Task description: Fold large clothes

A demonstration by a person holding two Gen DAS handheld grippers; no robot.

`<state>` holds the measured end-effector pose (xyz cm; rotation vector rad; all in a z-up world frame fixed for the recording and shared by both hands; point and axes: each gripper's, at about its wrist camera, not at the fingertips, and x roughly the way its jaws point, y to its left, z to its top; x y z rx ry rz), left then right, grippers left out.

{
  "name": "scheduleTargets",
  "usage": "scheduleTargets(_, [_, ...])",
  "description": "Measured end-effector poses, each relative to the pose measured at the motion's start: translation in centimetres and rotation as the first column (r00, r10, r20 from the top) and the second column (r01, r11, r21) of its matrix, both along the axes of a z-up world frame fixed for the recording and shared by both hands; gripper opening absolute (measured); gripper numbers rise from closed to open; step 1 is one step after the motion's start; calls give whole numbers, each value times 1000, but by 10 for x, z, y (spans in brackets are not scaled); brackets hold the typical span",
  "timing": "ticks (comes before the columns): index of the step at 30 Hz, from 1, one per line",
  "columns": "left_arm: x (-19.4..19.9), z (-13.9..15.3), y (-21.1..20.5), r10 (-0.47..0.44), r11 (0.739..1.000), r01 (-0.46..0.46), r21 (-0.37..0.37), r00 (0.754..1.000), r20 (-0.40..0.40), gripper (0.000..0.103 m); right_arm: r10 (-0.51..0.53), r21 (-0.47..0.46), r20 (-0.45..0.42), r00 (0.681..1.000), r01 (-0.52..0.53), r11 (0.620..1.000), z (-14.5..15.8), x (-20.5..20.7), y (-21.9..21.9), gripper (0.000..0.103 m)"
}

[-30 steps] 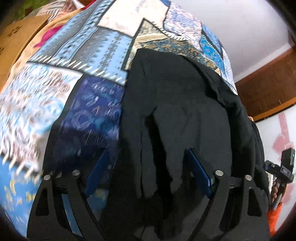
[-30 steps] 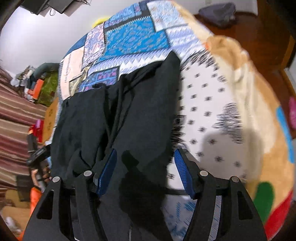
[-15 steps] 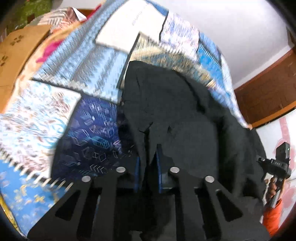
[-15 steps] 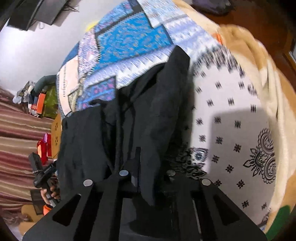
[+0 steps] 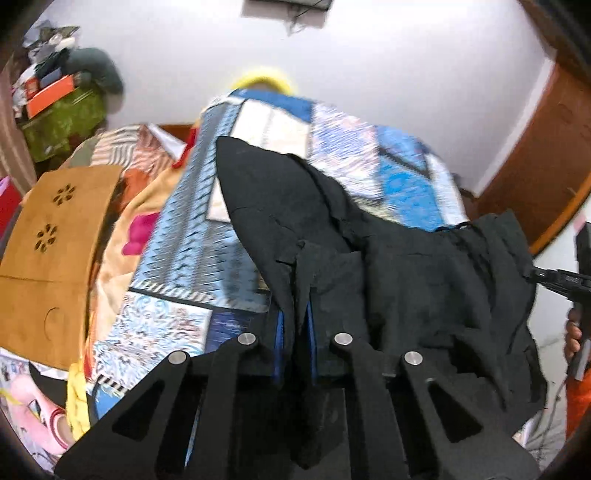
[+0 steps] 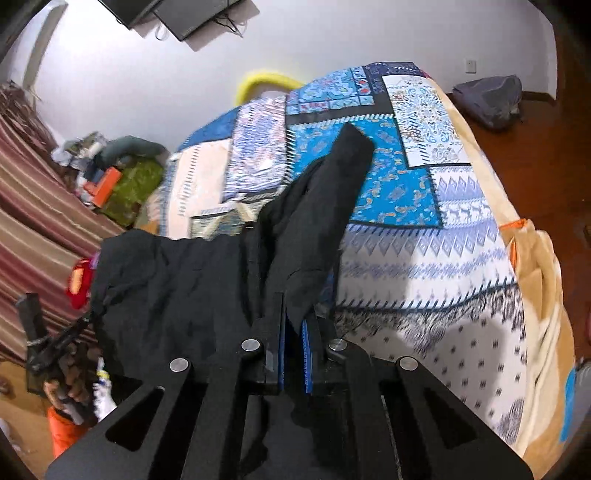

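Fingers [image 5: 279, 332] of both grippers pinching limp, creased black garment [image 5: 424, 288] over patchwork bedspread [image 6: 424, 258].

White wall [image 6: 155, 85] behind bed; dark screen [image 6: 177, 18] with hanging cables mounted high. Patchwork bedspread [image 6: 424, 236] in blue and white over bed, yellow pillow [image 6: 266, 79] at far edge. Striped curtain [image 6: 33, 192] at left. Cluttered shelf with green cloth [image 5: 62, 118]. Wooden floor [image 6: 554, 166], grey bag [image 6: 487, 98] near wall. Brown wooden door [image 5: 535, 147].
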<state>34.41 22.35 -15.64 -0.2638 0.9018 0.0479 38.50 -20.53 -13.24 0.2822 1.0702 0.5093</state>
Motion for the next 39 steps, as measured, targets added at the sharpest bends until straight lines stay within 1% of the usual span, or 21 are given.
scheduleTargets(4, [19,-50,25,86,996,-83,33,990,-110,16,-44,-152,-17,999,41,988,-41,13,9,6])
scheduleTargets(6, [21,-72,34,100,995,-98,16,981,-166,16,-50,-207,-8,999,47,977,-50,16,9,7])
scheduleTargets(8, [19,-86,33,107,992,-92,87,977,-186,16,-60,-214,-12,998,56,975,-61,15,3,10])
scheduleTargets(10, [14,-88,30,113,984,-84,155,975,-191,16,-73,-203,-13,997,69,977,-61,14,-4,10])
scheduleTargets(12, [6,-81,27,104,985,-75,156,978,-183,16,-73,-205,1,997,72,976,-54,8,-8,10])
scheduleTargets(15, [-6,-67,26,105,983,-80,165,982,-154,16,-57,-254,41,998,65,965,-39,-4,-5,10])
scheduleTargets(16, [-13,-59,25,107,980,-82,180,985,-137,17,-37,-271,71,997,56,961,-29,-12,-5,12])
scheduleTargets(17, [-20,-51,23,106,979,-82,186,987,-121,17,-23,-278,93,995,48,959,-23,-18,-4,16])
scheduleTargets(18, [-25,-44,21,104,979,-82,184,989,-110,20,-11,-285,113,994,43,958,-18,-24,-3,19])
scheduleTargets(19, [-31,-38,19,104,980,-85,180,990,-98,27,5,-295,143,990,38,955,-7,-35,-3,26])
scheduleTargets(20, [-39,-30,18,105,980,-90,177,991,-81,31,15,-302,168,986,36,953,0,-44,-3,37])
scheduleTargets(21, [-45,-23,16,107,980,-94,177,992,-64,42,22,-307,188,982,37,951,6,-49,-3,43])
scheduleTargets(22, [-52,-17,15,108,979,-99,177,993,-46,51,30,-315,216,976,40,948,14,-59,-4,53])
scheduleTargets(23, [-62,-9,13,109,979,-104,176,994,-23,56,43,-317,252,967,40,948,24,-72,-5,59])
scheduleTargets(24, [-68,-4,12,112,978,-108,176,994,-11,66,53,-317,274,960,38,948,31,-80,-6,61])
scheduleTargets(25, [-78,1,12,121,977,-119,179,993,2,75,60,-318,284,957,35,947,35,-85,-4,66])
scheduleTargets(26, [-88,7,10,132,973,-133,187,991,18,78,72,-317,294,953,26,948,41,-94,-4,74])
scheduleTargets(28, [-105,12,8,131,971,-137,197,990,43,88,94,-314,301,949,5,949,46,-106,-4,85])
scheduleTargets(31, [-129,12,7,124,970,-130,204,991,40,90,121,-336,290,949,-17,942,43,-120,-8,85])
scheduleTargets(34, [-148,0,9,121,977,-120,177,993,3,90,107,-331,241,965,-22,944,30,-124,-18,85])
scheduleTargets(39, [-175,-39,26,172,984,-166,69,981,-85,90,34,-259,111,993,-4,966,2,-124,-42,85])
